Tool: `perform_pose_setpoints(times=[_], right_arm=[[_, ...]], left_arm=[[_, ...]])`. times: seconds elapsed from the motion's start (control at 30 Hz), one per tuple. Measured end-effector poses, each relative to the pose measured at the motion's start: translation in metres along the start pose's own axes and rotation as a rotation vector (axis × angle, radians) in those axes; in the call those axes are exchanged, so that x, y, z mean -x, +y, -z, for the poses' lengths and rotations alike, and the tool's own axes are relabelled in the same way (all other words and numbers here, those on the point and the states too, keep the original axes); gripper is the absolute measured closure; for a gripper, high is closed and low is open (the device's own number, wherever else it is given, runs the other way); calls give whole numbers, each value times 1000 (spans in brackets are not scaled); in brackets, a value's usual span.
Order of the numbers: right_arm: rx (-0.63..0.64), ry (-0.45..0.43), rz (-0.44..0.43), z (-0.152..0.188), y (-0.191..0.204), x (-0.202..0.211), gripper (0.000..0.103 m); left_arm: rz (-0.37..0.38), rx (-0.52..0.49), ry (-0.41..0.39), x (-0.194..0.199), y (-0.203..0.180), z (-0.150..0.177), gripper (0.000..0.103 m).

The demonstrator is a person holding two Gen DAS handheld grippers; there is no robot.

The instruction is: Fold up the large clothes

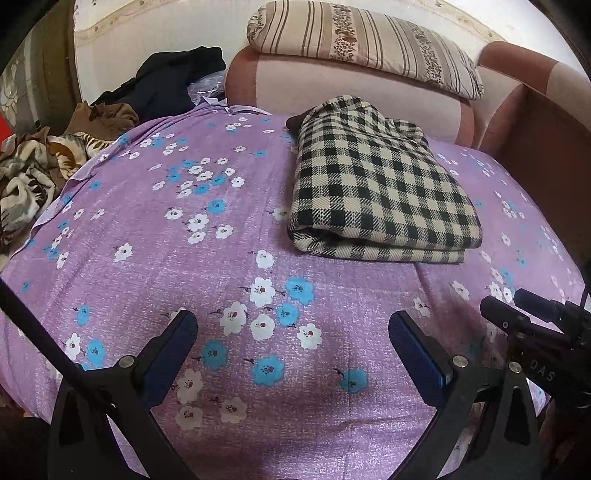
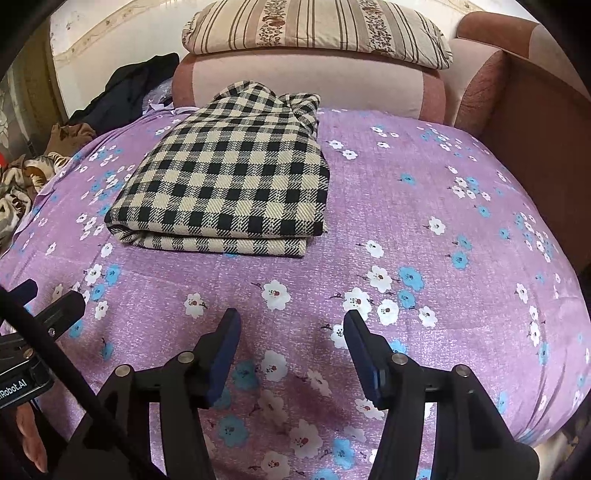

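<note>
**Checked garment folded on the bed, both claws empty**

Left wrist view first. The left gripper (image 1: 291, 332) has its jaws spread wide with nothing between them, just hovering over the purple floral sheet (image 1: 166, 229). The checked garment (image 1: 373, 184) sits ahead of the claw and off to its right, folded into a thick rectangular stack, lying flat on the sheet with its doubled edge facing the claw. It's well apart from the fingertips. Further ahead, past the garment, there's a pink sofa back (image 1: 332, 88) with a striped pillow (image 1: 365, 44) resting on top. Far ahead-left of the claw is a pile of dark clothes (image 1: 173, 77), and to the left of the sheet edge there's a brown patterned blanket (image 1: 26, 177). The other gripper's black body pokes in at the right edge of the view, near the claw.

Right wrist view now. The right gripper (image 2: 291, 328) is also open, a bit less wide than the left one looks, and it's holding nothing. Same purple sheet (image 2: 424, 221) under it. Here the folded garment (image 2: 229, 173) is ahead and to the left of the claw, again clear of the fingertips. The striped pillow (image 2: 317, 29) is straight ahead at the far end on the sofa back (image 2: 306, 77), and the dark clothes (image 2: 129, 88) are far ahead-left. The left gripper's body shows at the left edge.
</note>
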State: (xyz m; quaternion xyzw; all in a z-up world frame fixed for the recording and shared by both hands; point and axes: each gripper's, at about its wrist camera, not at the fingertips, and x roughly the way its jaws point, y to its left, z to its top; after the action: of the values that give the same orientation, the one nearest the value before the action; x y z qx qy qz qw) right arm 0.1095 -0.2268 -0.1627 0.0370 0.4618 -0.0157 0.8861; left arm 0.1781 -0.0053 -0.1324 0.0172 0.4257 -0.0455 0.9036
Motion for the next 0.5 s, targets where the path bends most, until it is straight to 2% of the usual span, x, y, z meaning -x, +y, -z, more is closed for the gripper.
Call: perform_pose_setpoints(times=[0.5], right_arm=[[-6, 0, 16, 1, 1, -2, 37]], left_arm=[[13, 1, 15, -3, -1, 2, 0]])
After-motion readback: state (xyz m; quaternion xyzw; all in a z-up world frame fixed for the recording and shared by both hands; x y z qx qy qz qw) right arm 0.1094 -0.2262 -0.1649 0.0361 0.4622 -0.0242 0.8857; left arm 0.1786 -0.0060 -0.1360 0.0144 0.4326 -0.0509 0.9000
